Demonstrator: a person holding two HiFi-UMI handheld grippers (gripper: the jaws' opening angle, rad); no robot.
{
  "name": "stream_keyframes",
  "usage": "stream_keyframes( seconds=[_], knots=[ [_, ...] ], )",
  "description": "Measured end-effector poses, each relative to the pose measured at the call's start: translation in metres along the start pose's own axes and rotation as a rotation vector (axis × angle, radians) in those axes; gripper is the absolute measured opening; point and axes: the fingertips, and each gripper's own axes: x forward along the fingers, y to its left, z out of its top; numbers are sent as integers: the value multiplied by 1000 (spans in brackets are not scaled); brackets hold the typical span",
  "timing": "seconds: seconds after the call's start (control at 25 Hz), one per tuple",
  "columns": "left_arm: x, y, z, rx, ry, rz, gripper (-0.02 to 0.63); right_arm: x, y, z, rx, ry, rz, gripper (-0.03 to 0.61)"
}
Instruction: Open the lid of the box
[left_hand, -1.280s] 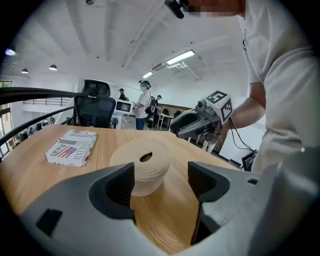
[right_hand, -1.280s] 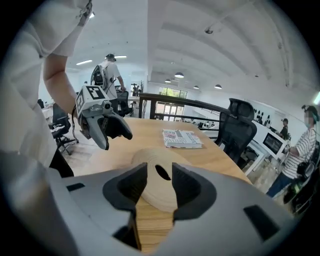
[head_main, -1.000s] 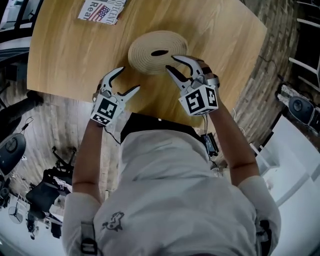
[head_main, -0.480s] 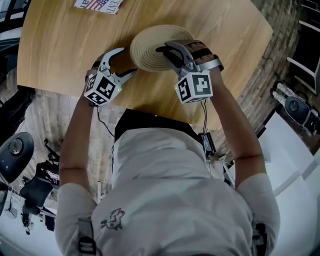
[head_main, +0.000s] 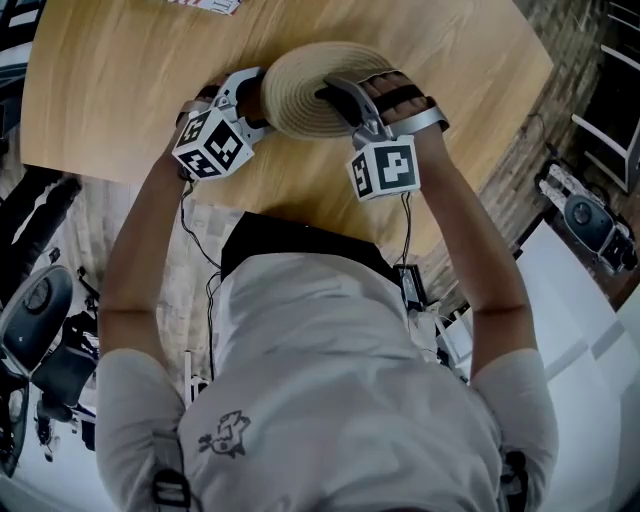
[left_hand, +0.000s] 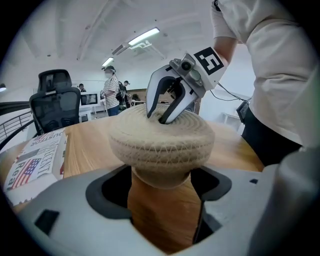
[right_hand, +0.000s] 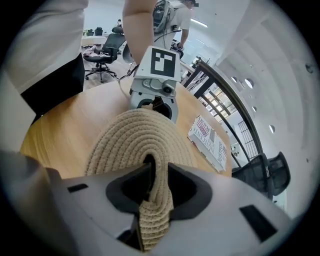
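A round woven-rope box with a domed lid stands on the wooden table. My right gripper reaches over the lid from the right, one finger in the dark centre hole. Its jaws are closing, and in the right gripper view a raised band of the lid is pinched between the pads. My left gripper straddles the box's left side. In the left gripper view the lid bulges over the spread jaws, with gaps beside the body below it. The right gripper shows on top.
A printed paper with a flag design lies on the table beyond the box, also seen as a booklet. The table's near edge runs close under both grippers. An office chair and people stand further back.
Both grippers have moved forward onto the box. The left one went from short of the box to around its left side. The right one reached the centre hole and its jaws narrowed on the lid.
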Motion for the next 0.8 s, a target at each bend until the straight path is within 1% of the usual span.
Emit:
stream_keyframes(
  seconds=[0.16,0.36,0.44,0.56,0.8],
  knots=[
    [8,-1,8,10,-25,-23,364,4,-4,-1,-8,-20,-53,91],
    [6,0,8,24,-44,-8,360,5,-5,0,0,-74,-146,66],
    [7,0,8,30,-49,-13,354,5,-4,-1,-14,-73,-171,55],
    [6,1,8,35,-49,-22,344,6,-3,0,-33,-67,-181,38],
    [5,0,11,40,-49,-15,336,1,-3,0,-31,-74,-186,37]
  ],
)
